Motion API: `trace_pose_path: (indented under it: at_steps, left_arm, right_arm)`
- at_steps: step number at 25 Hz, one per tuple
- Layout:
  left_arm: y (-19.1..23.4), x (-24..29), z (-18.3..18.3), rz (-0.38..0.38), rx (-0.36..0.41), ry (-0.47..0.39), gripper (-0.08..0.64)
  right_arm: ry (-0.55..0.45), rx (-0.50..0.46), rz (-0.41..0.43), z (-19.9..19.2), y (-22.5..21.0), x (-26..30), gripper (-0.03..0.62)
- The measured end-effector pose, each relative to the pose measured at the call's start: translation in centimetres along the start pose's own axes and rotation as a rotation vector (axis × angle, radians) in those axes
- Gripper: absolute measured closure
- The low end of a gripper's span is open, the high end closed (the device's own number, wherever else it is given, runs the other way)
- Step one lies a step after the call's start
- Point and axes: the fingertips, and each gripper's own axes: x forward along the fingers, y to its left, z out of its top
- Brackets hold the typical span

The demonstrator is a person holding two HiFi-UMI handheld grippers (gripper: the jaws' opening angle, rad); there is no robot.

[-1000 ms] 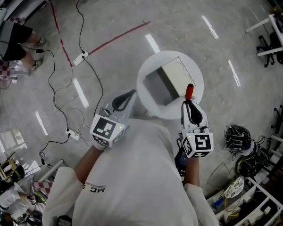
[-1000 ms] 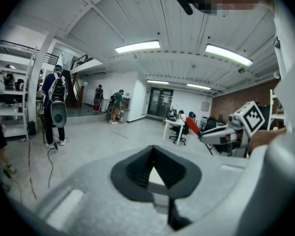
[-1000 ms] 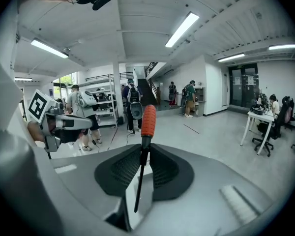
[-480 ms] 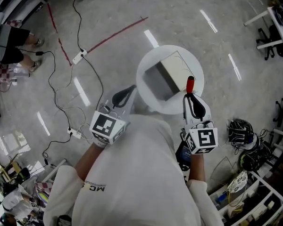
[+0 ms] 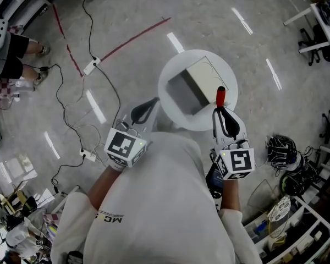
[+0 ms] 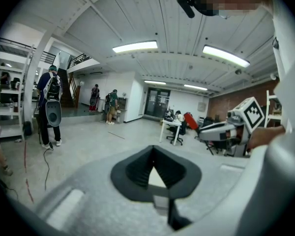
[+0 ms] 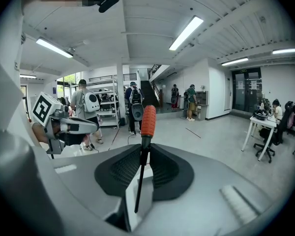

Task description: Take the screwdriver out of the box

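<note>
1. Jaws on the right gripper (image 5: 224, 113) are pinched onto the screwdriver (image 5: 220, 95) in the head view. Its red handle sticks up past the fingertips at about 3 o'clock of the box (image 5: 193, 87), right by the box's edge and over the round table (image 5: 226, 73). The left gripper (image 5: 147, 110) hangs just off the table's rim at about 8 o'clock, touching nothing. To my eye the tool is out of the box or all but out. The good move is a lift straight away from the box wall towards 4 o'clock, not a sweep across the opening.

2. In the left gripper view, the jaws meet at the tips with nothing between them. They point out across the room, not at the box. The right gripper (image 6: 221, 131) shows at 3 o'clock. I would leave the left hand parked where it is. If the box starts to slide, this is the hand to steady it.

3. In the right gripper view, the pads clamp the thin dark shaft (image 7: 140, 181) just under the handle. The heavy handle stands above the grip at 12 o'clock and the tip hangs towards 6. That hold is narrow, and I judge the shaft could pivot in it. I would hold the squeeze even, carry the tool upright, and go slowly until the tip is plainly clear.
</note>
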Motion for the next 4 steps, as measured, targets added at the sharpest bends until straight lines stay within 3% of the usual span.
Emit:
trace_pose_path:
  at_steps: [4]
  left_arm:
    - [0.15, 0.37, -0.28, -0.004, 0.002, -0.001, 0.56]
  right_arm:
    - [0.006, 0.0, -0.006, -0.54, -0.27, 0.2, 0.534]
